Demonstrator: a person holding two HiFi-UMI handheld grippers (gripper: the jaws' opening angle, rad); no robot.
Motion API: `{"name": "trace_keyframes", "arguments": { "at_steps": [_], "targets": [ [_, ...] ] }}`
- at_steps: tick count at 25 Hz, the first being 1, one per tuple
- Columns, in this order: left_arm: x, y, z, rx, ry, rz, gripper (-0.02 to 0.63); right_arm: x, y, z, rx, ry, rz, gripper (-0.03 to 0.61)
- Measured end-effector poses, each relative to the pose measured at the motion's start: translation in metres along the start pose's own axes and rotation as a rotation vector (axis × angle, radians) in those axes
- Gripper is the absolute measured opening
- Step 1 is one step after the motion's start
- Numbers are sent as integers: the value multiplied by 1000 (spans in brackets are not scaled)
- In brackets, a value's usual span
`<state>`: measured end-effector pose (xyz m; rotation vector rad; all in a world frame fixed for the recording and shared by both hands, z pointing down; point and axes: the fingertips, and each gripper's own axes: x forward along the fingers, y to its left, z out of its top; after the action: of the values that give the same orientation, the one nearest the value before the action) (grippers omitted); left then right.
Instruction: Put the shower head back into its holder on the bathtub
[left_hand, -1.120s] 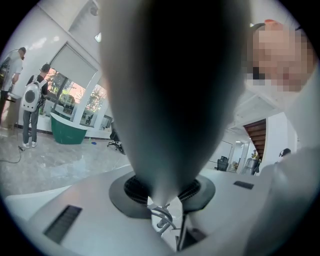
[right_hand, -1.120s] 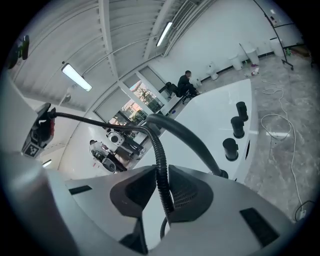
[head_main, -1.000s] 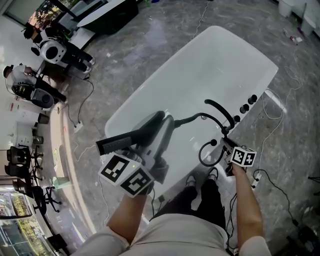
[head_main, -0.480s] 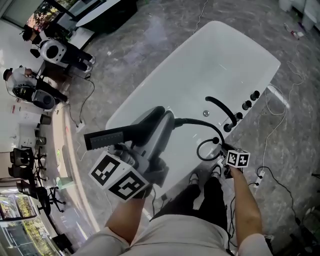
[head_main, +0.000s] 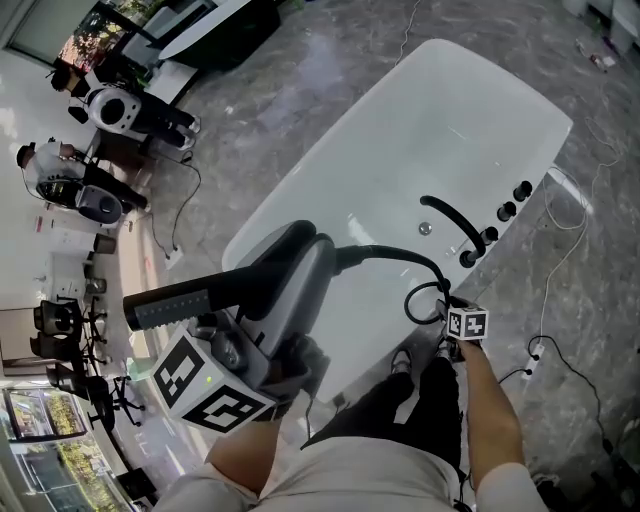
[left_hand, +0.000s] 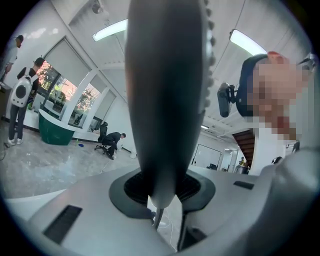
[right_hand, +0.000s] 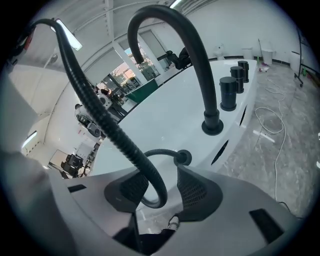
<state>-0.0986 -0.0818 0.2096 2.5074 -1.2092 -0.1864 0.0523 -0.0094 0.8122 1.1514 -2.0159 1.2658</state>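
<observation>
The white tub (head_main: 400, 140) stands on a grey marble floor (head_main: 290, 80), with its black spout (head_main: 455, 215) and knobs (head_main: 508, 208) on the rim at 3 o'clock, a cable (right_hand: 256, 114) on the floor beyond, and machines (head_main: 110, 105) at 10 o'clock. The left tool (head_main: 298, 248) clamps the shower head (head_main: 190, 297) over the tub's near end, at 7 o'clock. The right tool (head_main: 445, 305), at the rim at 5 o'clock, has just been opening and stands wide, with the hose (head_main: 395, 253) loose between its jaws.

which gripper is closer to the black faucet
Right. The right gripper, fingers just opening around the hose, sits beside the faucet; the left gripper holds the shower head farther off.
</observation>
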Motion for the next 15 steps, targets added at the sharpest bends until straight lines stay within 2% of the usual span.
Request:
{"name": "trace_keyframes", "arguments": {
  "at_steps": [2,4,7,9,12,15],
  "targets": [
    [-3,2,1,5,-4,9,101,6,-8,-9,9,22,-32,154],
    [-7,8,-1,16,-3,30,101,6,-14,-14,29,29,-50,71],
    [-9,25,-14,13,21,69,101,-9,-12,-17,108,-2,-16,67],
    [-7,37,-29,-1,51,88,101,-35,-7,-11,217,-68,32,66],
    [0,51,-56,-38,103,109,101,-86,1,15,441,-208,153,66],
    [9,63,-87,-67,164,128,101,-134,6,41,581,-314,261,66]
  ]
}}
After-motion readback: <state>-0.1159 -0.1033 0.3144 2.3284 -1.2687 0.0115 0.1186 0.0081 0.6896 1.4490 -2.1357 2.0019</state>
